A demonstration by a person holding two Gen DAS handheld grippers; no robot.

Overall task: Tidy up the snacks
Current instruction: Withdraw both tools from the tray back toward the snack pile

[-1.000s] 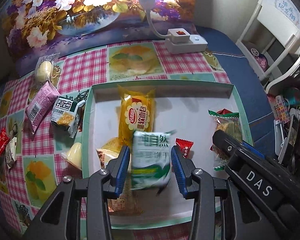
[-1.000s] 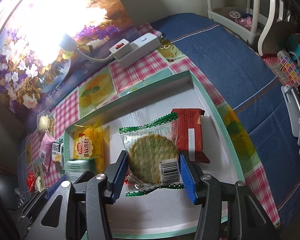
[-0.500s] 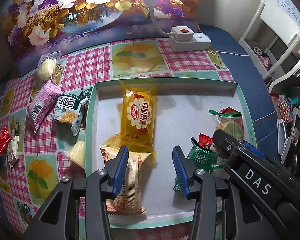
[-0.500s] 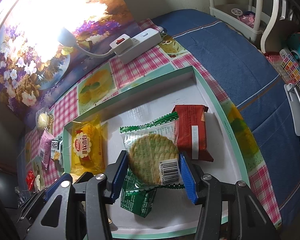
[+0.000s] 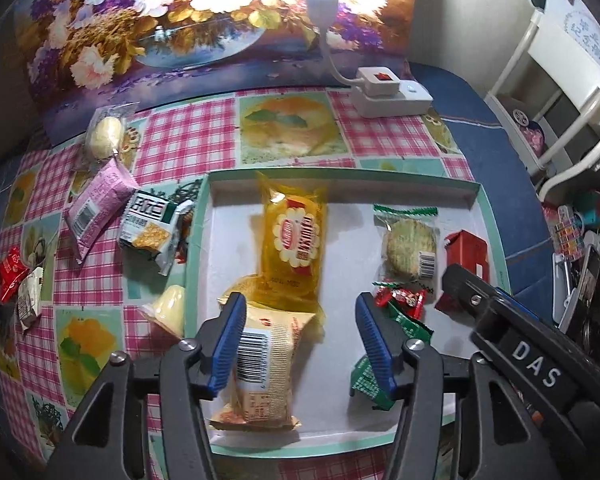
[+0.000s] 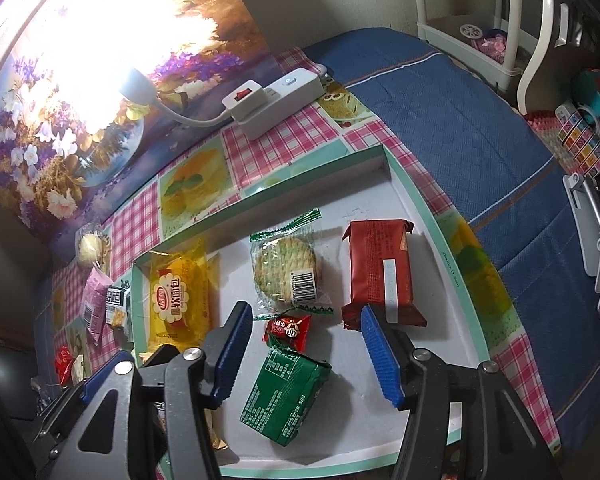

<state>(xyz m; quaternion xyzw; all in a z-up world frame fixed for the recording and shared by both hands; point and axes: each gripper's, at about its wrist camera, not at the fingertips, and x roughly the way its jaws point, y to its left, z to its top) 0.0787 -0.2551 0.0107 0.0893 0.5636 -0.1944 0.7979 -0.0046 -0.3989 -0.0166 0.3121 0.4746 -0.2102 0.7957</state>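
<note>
A white tray with a teal rim holds a yellow bread packet, a round cracker packet, a red packet, a small red candy, a green packet and a beige barcoded packet. My left gripper hovers over the tray's near half, its jaws opening with nothing between them. My right gripper hangs over the candy and the green packet. Its jaws are opening too, with the pads clear of everything. The cracker packet lies flat beyond them.
Left of the tray on the checked cloth lie a pink packet, a white-green cracker packet, a pale pastry, a yellowish wrapped piece and small red sweets. A power strip with a lamp stands behind. A flower picture backs the table.
The green packet dropped from the left gripper into the tray, and that gripper opened wider. The right gripper let go of the cracker packet, which now lies on the tray floor.
</note>
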